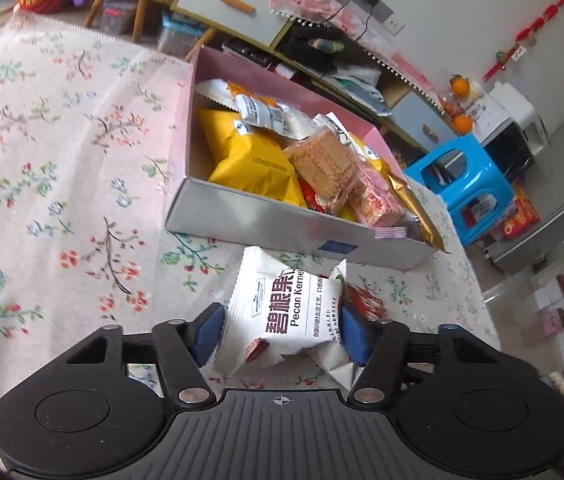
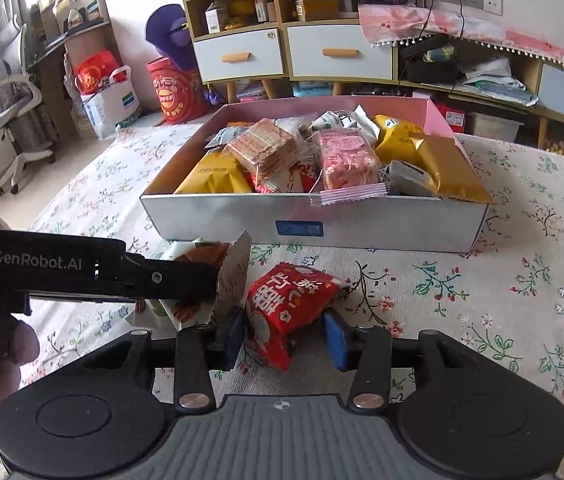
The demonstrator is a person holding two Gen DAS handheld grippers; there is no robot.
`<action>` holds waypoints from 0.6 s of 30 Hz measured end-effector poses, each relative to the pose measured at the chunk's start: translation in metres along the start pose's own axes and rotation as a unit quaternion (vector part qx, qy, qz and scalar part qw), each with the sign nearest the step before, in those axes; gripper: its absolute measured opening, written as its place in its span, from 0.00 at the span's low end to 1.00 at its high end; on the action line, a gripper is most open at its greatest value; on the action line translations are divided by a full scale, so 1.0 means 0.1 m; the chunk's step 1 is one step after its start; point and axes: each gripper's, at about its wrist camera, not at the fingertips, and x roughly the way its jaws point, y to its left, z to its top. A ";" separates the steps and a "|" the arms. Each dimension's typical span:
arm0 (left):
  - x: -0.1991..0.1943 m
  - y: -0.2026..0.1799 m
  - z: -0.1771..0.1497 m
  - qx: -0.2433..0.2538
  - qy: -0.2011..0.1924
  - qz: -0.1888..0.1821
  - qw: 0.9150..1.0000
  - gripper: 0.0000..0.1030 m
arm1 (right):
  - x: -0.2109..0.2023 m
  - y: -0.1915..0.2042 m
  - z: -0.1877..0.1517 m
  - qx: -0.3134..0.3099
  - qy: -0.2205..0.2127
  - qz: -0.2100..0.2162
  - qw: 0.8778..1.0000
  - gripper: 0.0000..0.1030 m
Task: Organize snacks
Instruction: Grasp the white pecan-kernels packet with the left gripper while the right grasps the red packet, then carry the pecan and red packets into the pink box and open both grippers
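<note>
My left tool (image 1: 280, 334) grips the white pecan packet (image 1: 286, 316) just before the snack box (image 1: 282, 236) on the table (image 1: 62, 184). The packet's far side hides most of the red packet (image 2: 288, 306). My right tool (image 2: 284, 338) straddles that red packet, but I cannot tell whether its pads press it. The left tool covers the white packet's middle in the right view.

The white packet (image 1: 286, 316) low in the left wrist view read "Pecan Kerne". The black gripper arm (image 2: 82, 276) at the right wrist view's left edge bore "GenRobot.AI".
</note>
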 end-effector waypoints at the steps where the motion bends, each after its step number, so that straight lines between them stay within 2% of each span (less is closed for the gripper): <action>1: 0.00 -0.01 0.00 0.000 0.000 0.001 1.000 0.56 | 0.00 -0.01 0.00 0.000 -0.001 0.004 1.000 0.24; 3: -0.02 -0.04 -0.01 0.009 -0.007 0.001 1.000 0.45 | 0.00 0.00 0.00 -0.005 -0.004 0.012 1.000 0.16; 6: -0.07 -0.14 0.00 0.034 -0.016 0.017 0.999 0.41 | -0.04 0.05 0.00 -0.023 -0.011 0.015 1.000 0.13; 10: -0.14 -0.13 0.02 0.033 -0.024 0.029 0.999 0.39 | -0.12 0.09 0.03 -0.038 -0.020 0.017 0.999 0.11; 18: -0.42 -0.12 0.12 0.032 -0.058 0.021 0.998 0.39 | -0.27 0.11 0.13 -0.038 -0.043 0.021 0.998 0.07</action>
